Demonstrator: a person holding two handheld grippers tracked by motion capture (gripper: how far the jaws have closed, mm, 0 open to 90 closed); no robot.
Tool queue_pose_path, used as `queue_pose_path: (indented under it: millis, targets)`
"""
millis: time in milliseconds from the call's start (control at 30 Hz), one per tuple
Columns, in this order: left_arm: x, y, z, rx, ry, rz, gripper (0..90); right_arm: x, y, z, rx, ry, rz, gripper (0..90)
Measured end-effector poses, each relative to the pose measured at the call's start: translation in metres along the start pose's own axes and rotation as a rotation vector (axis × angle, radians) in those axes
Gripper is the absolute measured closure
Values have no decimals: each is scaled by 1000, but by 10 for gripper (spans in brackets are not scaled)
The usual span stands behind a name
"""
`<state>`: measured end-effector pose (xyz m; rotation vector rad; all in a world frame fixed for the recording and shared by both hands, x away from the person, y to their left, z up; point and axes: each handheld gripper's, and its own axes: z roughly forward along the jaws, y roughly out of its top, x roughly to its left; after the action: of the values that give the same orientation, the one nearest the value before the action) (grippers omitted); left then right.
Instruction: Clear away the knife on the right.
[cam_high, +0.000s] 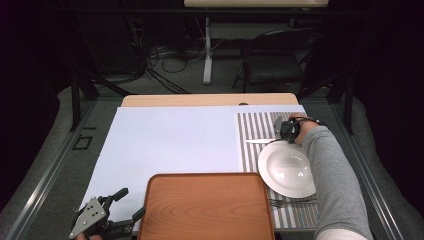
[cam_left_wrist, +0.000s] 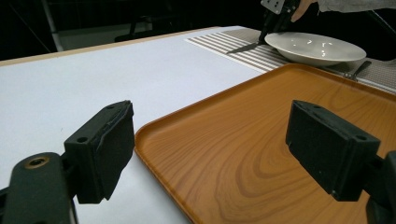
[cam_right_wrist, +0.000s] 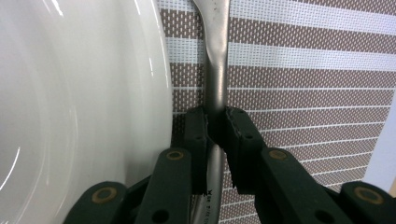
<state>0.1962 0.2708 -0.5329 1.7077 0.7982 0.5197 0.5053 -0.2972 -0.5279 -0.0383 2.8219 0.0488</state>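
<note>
My right gripper (cam_high: 286, 134) (cam_right_wrist: 215, 122) is shut on the handle of a metal table knife (cam_high: 258, 141) (cam_right_wrist: 216, 70), at the far edge of a white plate (cam_high: 287, 169) (cam_right_wrist: 70, 107). The knife's blade points left over a brown-and-white striped placemat (cam_high: 255, 127) (cam_right_wrist: 303, 70). Beside the plate's near rim lies a fork (cam_high: 278, 202). My left gripper (cam_high: 131, 202) (cam_left_wrist: 215, 149) stands open at the near left. One jaw is over the corner of a wooden tray (cam_high: 205, 205) (cam_left_wrist: 261, 140), the other over the white table cover, with nothing between them.
A white sheet (cam_high: 170, 140) covers the table left of the placemat. The person's grey sleeve (cam_high: 332, 175) runs along the right edge. Beyond the table's far edge stand a folding chair (cam_high: 272, 62), table legs and cables on the floor.
</note>
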Motion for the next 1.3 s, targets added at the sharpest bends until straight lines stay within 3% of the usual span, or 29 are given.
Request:
queue_pose_path:
  millis: [133,167,267,333,533,567,767,967,1033,1167,1200,1267,1300]
  targets:
    - [1,0,0,2,2,-3,158,-1,-1,-1,-1,-2,-14,795]
    - [1,-1,0,1,3,-4,158,1,-2,-2,4,-2,5,796]
    - [1,-1,0,1,3,-6,158,2,-2,0,-18,-17,8,796]
    - [1,0,0,1,3,-4,158,2,-1,-1,2,-19,5,796]
    - [1,-1,0,4,-1,-7,158,2,-2,-2,-1,-17,1,796]
    - [1,-1,0,4,0,-7,158,2,-3,-1,-20,-27,3,796]
    - [1,-1,0,3,1,-10,158,3,-4,-4,-9,-24,11,796]
    - [2,-1,0,4,0,-12,158,3,-5,-10,-15,-52,23,796]
    - [2,-1,0,4,0,-12,158,4,-6,-9,-64,-86,25,796]
    - [2,-1,0,3,0,-11,158,4,-3,-18,-11,-80,26,796]
    - [2,-1,0,3,-1,-11,158,2,-1,-25,73,-42,16,796]
    - [1,0,0,2,-2,-10,158,2,1,-31,104,-45,9,796]
    - [1,0,0,2,0,-10,158,6,-4,-19,-85,-130,24,796]
